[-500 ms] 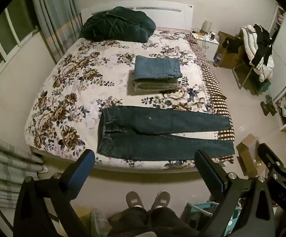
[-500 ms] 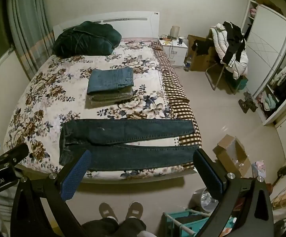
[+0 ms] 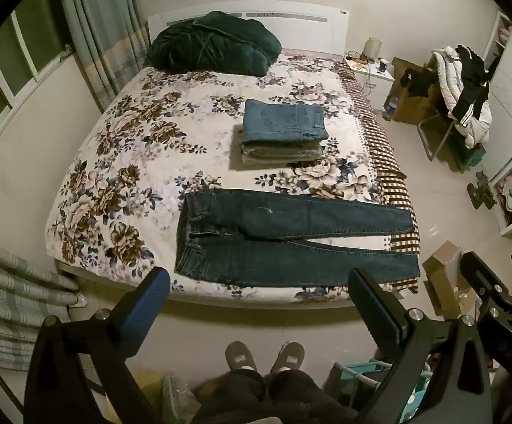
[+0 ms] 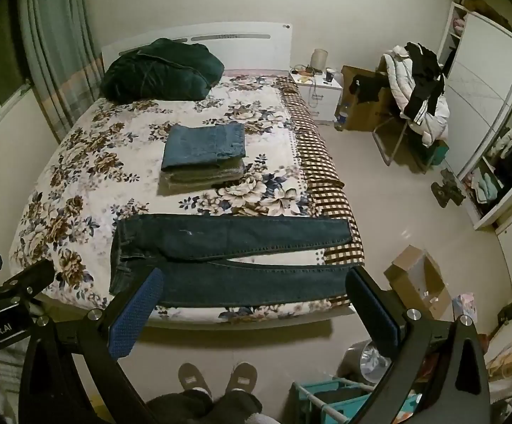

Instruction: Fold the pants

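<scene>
A pair of dark blue jeans (image 3: 291, 243) lies flat and spread out near the foot edge of the flowered bed (image 3: 121, 162), waistband to the left, legs running right. It also shows in the right wrist view (image 4: 234, 258). My left gripper (image 3: 259, 300) is open and empty, held above the floor in front of the bed, well short of the jeans. My right gripper (image 4: 252, 300) is open and empty too, at about the same distance.
A stack of folded pants (image 3: 282, 134) sits mid-bed. A dark green quilt (image 3: 213, 44) lies at the headboard. An open cardboard box (image 4: 418, 279) and a teal basket (image 4: 330, 399) stand on the floor to the right. The person's feet (image 3: 264, 357) are below.
</scene>
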`<move>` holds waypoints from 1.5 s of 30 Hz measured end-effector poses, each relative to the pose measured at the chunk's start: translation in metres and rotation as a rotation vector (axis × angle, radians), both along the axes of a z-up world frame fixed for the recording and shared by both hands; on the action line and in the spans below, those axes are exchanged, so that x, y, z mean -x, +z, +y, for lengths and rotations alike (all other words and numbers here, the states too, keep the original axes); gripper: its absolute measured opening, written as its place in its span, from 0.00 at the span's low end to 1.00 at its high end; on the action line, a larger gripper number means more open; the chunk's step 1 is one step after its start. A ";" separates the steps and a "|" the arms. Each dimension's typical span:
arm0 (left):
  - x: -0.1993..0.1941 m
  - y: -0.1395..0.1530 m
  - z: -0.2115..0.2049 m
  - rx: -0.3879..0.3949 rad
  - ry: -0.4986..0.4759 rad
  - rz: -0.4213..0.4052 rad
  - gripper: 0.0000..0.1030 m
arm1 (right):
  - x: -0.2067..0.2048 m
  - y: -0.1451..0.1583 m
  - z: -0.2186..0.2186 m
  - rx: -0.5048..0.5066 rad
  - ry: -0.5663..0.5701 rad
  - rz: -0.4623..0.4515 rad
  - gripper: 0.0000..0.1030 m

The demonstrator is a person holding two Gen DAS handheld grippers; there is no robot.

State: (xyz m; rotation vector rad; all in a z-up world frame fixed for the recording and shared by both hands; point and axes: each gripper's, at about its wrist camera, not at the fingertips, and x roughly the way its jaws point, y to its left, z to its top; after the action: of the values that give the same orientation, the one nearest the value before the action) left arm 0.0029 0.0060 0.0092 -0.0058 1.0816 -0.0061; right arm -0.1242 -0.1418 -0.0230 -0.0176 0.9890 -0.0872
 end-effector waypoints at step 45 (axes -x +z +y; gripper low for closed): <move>0.006 0.009 -0.010 0.003 0.007 -0.018 1.00 | 0.005 0.034 0.007 0.002 0.016 -0.025 1.00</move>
State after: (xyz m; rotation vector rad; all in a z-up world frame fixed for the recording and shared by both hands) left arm -0.0028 -0.0041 0.0185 -0.0122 1.0639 -0.0014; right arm -0.1290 -0.1351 0.0107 -0.0263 0.9641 -0.0738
